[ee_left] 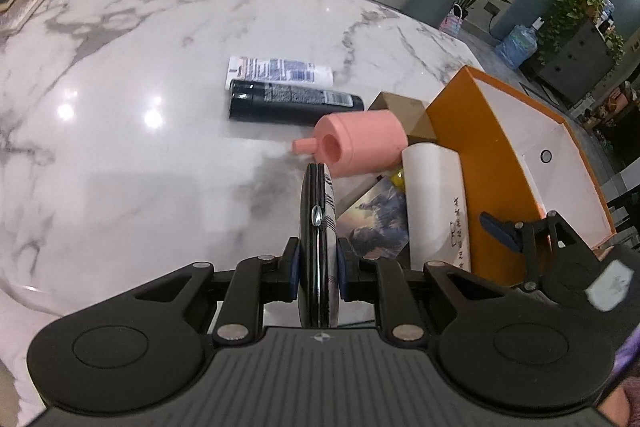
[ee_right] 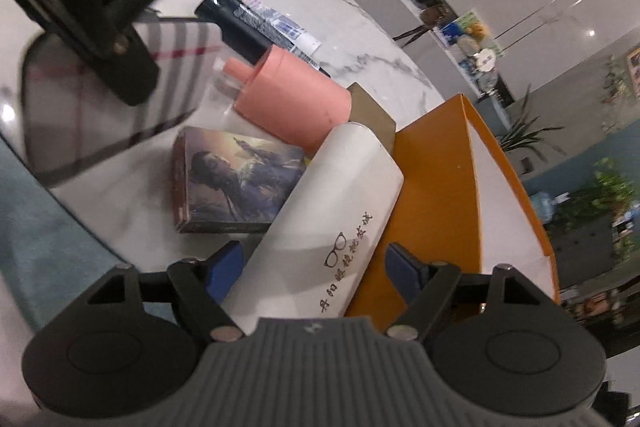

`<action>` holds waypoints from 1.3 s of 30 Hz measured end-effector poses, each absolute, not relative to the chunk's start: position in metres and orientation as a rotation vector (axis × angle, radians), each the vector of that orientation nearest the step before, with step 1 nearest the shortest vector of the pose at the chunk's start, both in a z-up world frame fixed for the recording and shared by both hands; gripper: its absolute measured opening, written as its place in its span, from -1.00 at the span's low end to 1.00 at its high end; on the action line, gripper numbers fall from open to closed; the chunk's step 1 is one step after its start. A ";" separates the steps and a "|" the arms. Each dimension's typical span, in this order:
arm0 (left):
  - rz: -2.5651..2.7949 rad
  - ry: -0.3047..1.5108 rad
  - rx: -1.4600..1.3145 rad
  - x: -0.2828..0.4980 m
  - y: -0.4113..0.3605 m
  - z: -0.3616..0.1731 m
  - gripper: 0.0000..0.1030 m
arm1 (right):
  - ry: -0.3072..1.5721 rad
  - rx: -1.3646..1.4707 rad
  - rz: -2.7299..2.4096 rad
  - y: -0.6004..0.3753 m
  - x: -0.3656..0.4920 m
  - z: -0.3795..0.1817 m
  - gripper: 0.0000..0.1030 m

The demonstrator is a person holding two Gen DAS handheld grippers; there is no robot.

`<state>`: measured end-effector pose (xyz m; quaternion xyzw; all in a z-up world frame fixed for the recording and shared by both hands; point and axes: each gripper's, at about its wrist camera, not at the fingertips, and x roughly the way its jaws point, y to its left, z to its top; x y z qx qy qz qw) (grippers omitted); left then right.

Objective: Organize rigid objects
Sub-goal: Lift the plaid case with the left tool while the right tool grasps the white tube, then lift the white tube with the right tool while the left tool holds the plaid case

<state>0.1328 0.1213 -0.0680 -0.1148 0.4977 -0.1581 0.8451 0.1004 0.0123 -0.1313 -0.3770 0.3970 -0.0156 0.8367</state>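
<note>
Two grippers in play: the left gripper (ee_left: 318, 269) is clamped on a flat plaid case (ee_left: 320, 227), held edge-on above the marble table (ee_left: 140, 147), its long axis pointing away toward the pink bottle (ee_left: 360, 141). The right gripper (ee_right: 316, 267) stands wide, its pads clear of the white glasses case (ee_right: 320, 227) between them. That case leans on the orange box (ee_right: 440, 187), long axis running from near to far-right.

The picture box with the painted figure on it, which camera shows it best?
The right wrist view: the picture box lies in plain sight, lid and side showing. In the left wrist view only a corner shows, behind the plaid case and beside the white case.
</note>
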 end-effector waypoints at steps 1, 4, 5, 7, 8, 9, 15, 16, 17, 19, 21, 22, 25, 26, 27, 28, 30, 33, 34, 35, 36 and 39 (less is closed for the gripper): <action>-0.335 1.053 -0.244 0.133 0.122 -0.070 -0.62 | 0.836 -0.819 -0.041 0.014 0.101 -0.136 0.52; -0.337 1.053 -0.242 0.132 0.124 -0.072 -0.62 | 0.809 -0.863 -0.058 0.014 0.100 -0.143 0.53; -0.337 1.052 -0.243 0.132 0.124 -0.072 -0.62 | 0.808 -0.863 -0.056 0.013 0.100 -0.143 0.53; -0.339 1.049 -0.248 0.132 0.125 -0.072 -0.62 | 0.813 -0.858 -0.042 0.011 0.100 -0.140 0.49; -0.340 1.047 -0.247 0.132 0.125 -0.072 -0.62 | 0.816 -0.851 -0.034 0.010 0.100 -0.137 0.45; -0.341 1.046 -0.246 0.132 0.125 -0.071 -0.62 | 0.821 -0.840 -0.024 0.009 0.100 -0.135 0.29; -0.351 1.048 -0.237 0.131 0.123 -0.069 -0.62 | 0.887 -0.713 0.036 -0.002 0.099 -0.119 -0.10; -0.351 1.047 -0.233 0.131 0.122 -0.069 -0.62 | 0.893 -0.682 0.039 -0.006 0.099 -0.115 -0.12; -0.349 1.046 -0.227 0.130 0.121 -0.069 -0.62 | 0.894 -0.655 0.043 -0.010 0.098 -0.111 -0.16; -0.348 1.046 -0.222 0.130 0.120 -0.068 -0.62 | 0.896 -0.603 0.063 -0.018 0.096 -0.105 -0.21; -0.349 1.045 -0.222 0.130 0.119 -0.068 -0.62 | 0.900 -0.528 0.086 -0.029 0.095 -0.097 -0.32; -0.350 1.044 -0.219 0.129 0.119 -0.067 -0.62 | 0.906 -0.493 0.097 -0.032 0.090 -0.092 -0.33; -0.350 1.041 -0.214 0.129 0.117 -0.066 -0.62 | 0.914 -0.375 0.132 -0.046 0.087 -0.079 -0.36; -0.350 1.042 -0.215 0.129 0.117 -0.066 -0.62 | 0.925 -0.331 0.148 -0.049 0.085 -0.075 -0.39; -0.351 1.044 -0.215 0.129 0.117 -0.066 -0.62 | 0.929 -0.297 0.162 -0.048 0.082 -0.071 -0.40; -0.352 1.045 -0.214 0.129 0.116 -0.066 -0.62 | 0.930 -0.264 0.179 -0.050 0.083 -0.067 -0.41; -0.353 1.058 -0.210 0.129 0.116 -0.066 -0.62 | 0.938 -0.215 0.222 -0.050 0.088 -0.062 -0.41; -0.355 1.061 -0.206 0.130 0.116 -0.066 -0.62 | 0.962 -0.214 0.216 -0.041 0.089 -0.061 -0.40; -0.356 1.063 -0.203 0.131 0.116 -0.066 -0.62 | 0.961 -0.224 0.211 -0.040 0.089 -0.061 -0.40; -0.359 1.066 -0.196 0.131 0.116 -0.066 -0.61 | 0.962 -0.227 0.203 -0.040 0.090 -0.061 -0.40; -0.362 1.070 -0.187 0.131 0.115 -0.066 -0.61 | 0.966 -0.224 0.196 -0.041 0.092 -0.061 -0.40; -0.365 1.091 -0.176 0.132 0.113 -0.068 -0.60 | 0.990 -0.223 0.175 -0.045 0.102 -0.064 -0.38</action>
